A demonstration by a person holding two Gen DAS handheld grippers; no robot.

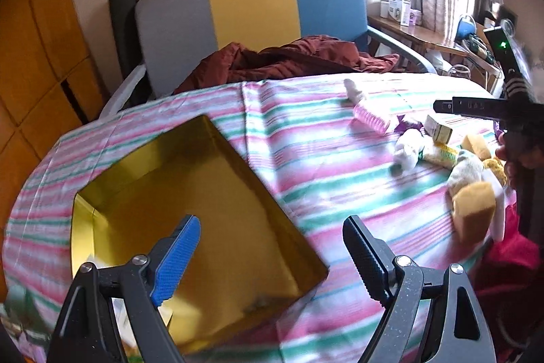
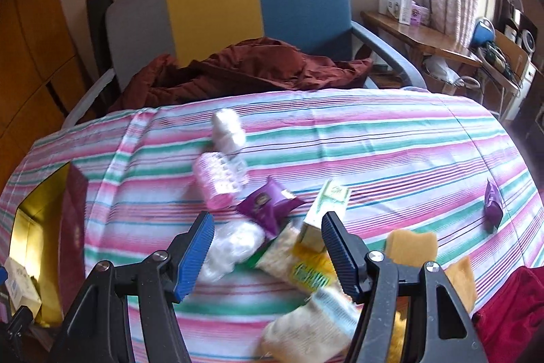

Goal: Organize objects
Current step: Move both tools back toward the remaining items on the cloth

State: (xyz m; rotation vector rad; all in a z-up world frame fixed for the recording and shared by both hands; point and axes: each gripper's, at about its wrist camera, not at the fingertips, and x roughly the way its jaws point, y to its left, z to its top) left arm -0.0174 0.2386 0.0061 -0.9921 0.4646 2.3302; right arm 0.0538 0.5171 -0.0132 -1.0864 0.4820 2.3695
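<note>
Looking through the left wrist camera, I see my left gripper (image 1: 272,257) spread wide with nothing between its fingers, hanging over the near right corner of the gold box (image 1: 190,210). That box sits open on the striped cloth (image 1: 306,142) covering the bench, and I can make out little inside it but some pale cartons at its near left corner. Right of the box, well apart from it, lies a loose pile: a pink roller (image 1: 370,118), a small carton (image 1: 438,128), a white bundle (image 1: 408,152) and a yellow sponge (image 1: 474,206). My right gripper's dark body (image 1: 493,109) shows above that pile, farther from the box. Beyond the box stands a grey, yellow and blue chair (image 1: 251,5) with a red-brown jacket (image 1: 289,60) on its seat.

Through the right wrist camera, my right gripper (image 2: 268,254) stands about half open and empty above the pile, far right of the gold box (image 2: 37,227). Between its fingers I see the bench items lying below: the small carton (image 2: 323,220), a yellow snack pack (image 2: 299,264) and the white bundle (image 2: 234,244). A purple packet (image 2: 268,203) and the pink roller (image 2: 221,182) lie just beyond, nearer the box side, with a white bottle (image 2: 227,128) past them. Another purple packet (image 2: 493,206) lies alone, farthest from the box.
</note>
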